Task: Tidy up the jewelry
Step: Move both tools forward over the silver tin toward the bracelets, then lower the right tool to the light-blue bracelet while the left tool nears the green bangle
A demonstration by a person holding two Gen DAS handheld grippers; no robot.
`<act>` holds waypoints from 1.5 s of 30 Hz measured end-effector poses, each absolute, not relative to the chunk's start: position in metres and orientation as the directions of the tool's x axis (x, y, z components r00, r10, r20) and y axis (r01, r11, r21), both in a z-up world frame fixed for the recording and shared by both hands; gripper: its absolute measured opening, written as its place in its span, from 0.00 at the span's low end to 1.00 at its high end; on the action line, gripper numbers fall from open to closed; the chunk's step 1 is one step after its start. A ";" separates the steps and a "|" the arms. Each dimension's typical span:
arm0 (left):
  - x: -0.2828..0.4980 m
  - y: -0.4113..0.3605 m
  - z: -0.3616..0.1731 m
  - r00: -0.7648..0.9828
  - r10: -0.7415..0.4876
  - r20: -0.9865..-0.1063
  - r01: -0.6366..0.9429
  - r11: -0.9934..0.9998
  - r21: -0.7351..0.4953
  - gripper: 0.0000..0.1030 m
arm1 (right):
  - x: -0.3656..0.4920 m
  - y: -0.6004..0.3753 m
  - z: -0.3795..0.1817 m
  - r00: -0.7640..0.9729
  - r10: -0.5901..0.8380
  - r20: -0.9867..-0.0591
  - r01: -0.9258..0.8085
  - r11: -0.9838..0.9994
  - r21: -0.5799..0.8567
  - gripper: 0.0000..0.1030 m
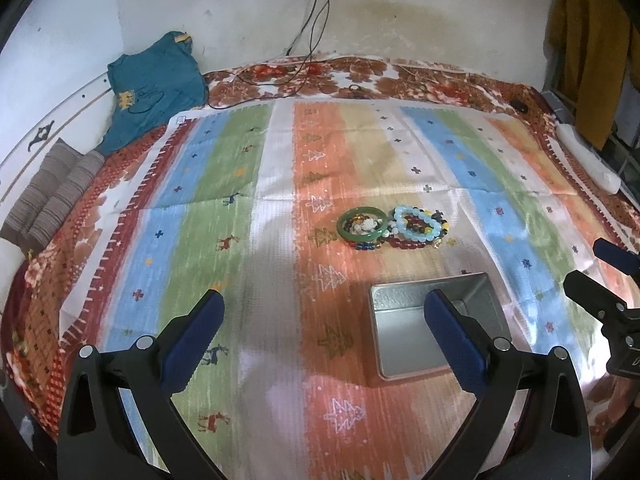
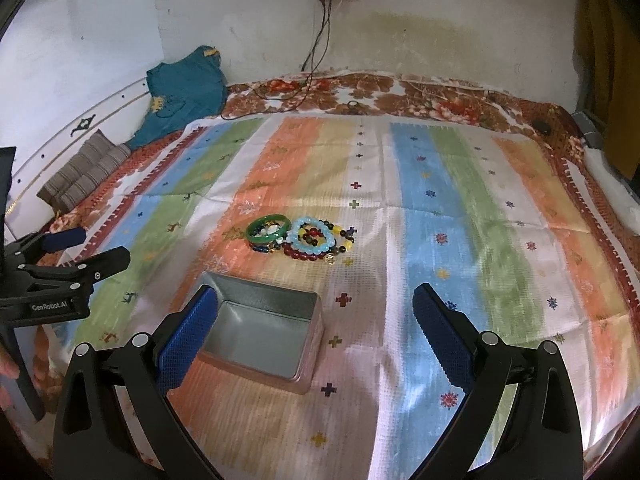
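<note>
A pile of bracelets lies on the striped cloth: a green bangle, a pale blue bead bracelet, and dark red and mixed bead strands. An open, empty metal tin sits nearer than the pile. My left gripper is open and empty above the cloth, left of the tin. My right gripper is open and empty over the tin's right side. Each gripper shows at the edge of the other's view: the right, the left.
The striped cloth covers a floral blanket on a bed against a white wall. A teal garment and a striped pillow lie at the far left. Cables hang from a wall socket.
</note>
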State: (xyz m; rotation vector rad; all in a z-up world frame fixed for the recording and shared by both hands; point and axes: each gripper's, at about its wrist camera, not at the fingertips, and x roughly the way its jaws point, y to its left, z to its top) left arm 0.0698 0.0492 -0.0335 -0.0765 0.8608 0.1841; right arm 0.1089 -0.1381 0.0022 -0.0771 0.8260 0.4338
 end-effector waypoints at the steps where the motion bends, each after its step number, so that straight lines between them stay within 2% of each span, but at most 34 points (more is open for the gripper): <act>1: 0.072 0.050 -0.035 0.634 0.133 -0.761 -0.192 0.981 0.012 0.95 | 0.110 -0.136 0.001 0.593 0.342 -0.729 -0.405 0.909 0.097 0.96; 15: 0.100 0.063 -0.046 0.602 0.094 -0.793 -0.217 0.975 -0.049 0.95 | 0.130 -0.125 -0.003 0.581 0.333 -0.743 -0.405 0.910 0.091 0.96; 27: 0.132 0.078 -0.062 0.557 0.127 -0.820 -0.262 0.965 -0.029 0.95 | 0.161 -0.111 -0.020 0.559 0.306 -0.770 -0.403 0.913 0.071 0.96; 33: 0.148 0.082 -0.075 0.532 0.177 -0.828 -0.260 0.965 0.039 0.95 | 0.177 -0.105 -0.032 0.537 0.300 -0.788 -0.404 0.912 0.072 0.96; 45: 0.182 0.091 -0.100 0.498 0.158 -0.853 -0.252 0.967 0.032 0.95 | 0.200 -0.091 -0.045 0.483 0.322 -0.814 -0.435 0.895 0.097 0.96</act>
